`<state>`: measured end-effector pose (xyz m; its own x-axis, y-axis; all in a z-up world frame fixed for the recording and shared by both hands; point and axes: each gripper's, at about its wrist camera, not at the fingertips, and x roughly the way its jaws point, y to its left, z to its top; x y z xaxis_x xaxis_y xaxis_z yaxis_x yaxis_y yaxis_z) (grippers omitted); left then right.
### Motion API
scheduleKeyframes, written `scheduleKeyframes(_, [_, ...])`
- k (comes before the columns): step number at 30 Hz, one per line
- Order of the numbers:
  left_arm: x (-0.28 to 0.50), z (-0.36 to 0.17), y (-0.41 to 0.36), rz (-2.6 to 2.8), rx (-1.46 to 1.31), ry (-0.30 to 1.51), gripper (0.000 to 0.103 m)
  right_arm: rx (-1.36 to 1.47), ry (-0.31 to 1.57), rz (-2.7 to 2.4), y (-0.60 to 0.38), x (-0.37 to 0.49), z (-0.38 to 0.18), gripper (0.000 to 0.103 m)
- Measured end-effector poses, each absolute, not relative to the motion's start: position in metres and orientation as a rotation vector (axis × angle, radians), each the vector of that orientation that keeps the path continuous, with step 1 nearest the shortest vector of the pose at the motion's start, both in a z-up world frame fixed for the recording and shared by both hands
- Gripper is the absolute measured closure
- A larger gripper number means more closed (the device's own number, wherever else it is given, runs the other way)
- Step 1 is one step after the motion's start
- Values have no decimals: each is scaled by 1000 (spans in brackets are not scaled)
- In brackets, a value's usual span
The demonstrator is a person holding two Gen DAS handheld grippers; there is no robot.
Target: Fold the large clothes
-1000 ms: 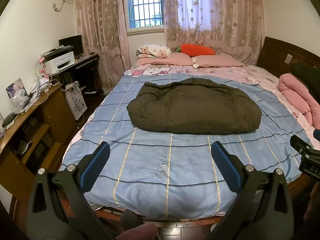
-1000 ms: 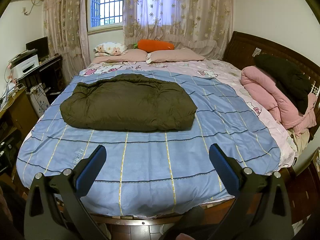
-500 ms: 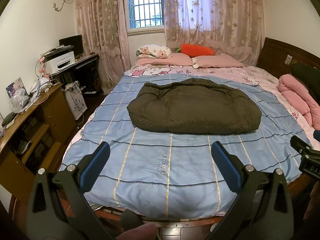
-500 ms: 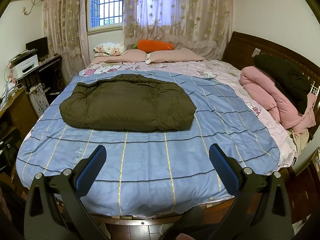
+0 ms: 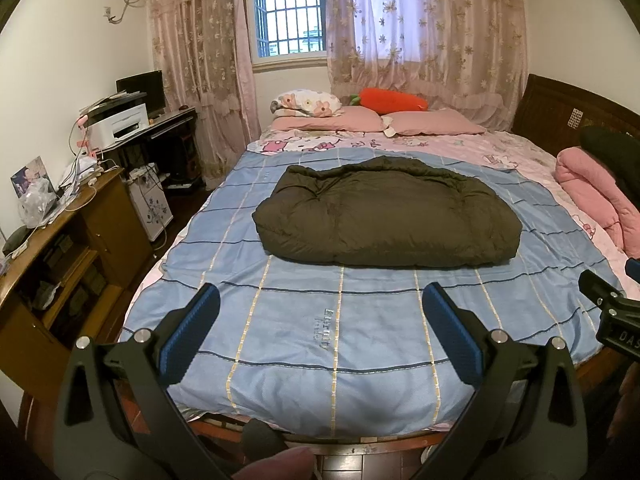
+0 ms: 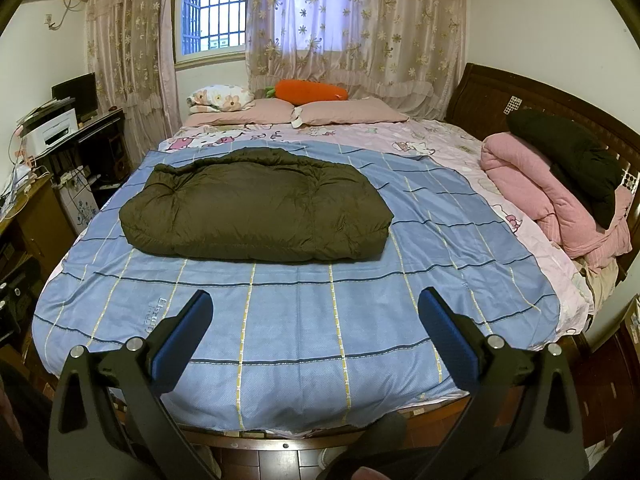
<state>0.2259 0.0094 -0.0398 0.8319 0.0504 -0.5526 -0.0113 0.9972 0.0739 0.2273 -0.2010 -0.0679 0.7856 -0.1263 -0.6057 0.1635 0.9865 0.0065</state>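
Observation:
A dark olive padded coat (image 5: 386,216) lies folded into a thick bundle on the blue checked bedspread (image 5: 320,340); it also shows in the right wrist view (image 6: 256,212). My left gripper (image 5: 320,304) is open and empty, held over the foot of the bed, well short of the coat. My right gripper (image 6: 316,312) is open and empty at the same distance. Part of the right gripper shows at the right edge of the left wrist view (image 5: 612,312).
Pink pillows (image 5: 436,122) and an orange carrot cushion (image 5: 394,100) lie at the far side. A folded pink quilt (image 6: 540,192) with a black garment (image 6: 568,156) sits at the right by the headboard. A wooden desk (image 5: 60,248) and printer (image 5: 120,124) stand left.

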Motion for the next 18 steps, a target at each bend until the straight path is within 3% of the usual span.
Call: scheduleKeyframes(18, [225, -40, 8, 33, 73, 587, 2, 60, 649, -156, -200, 227, -68, 1])
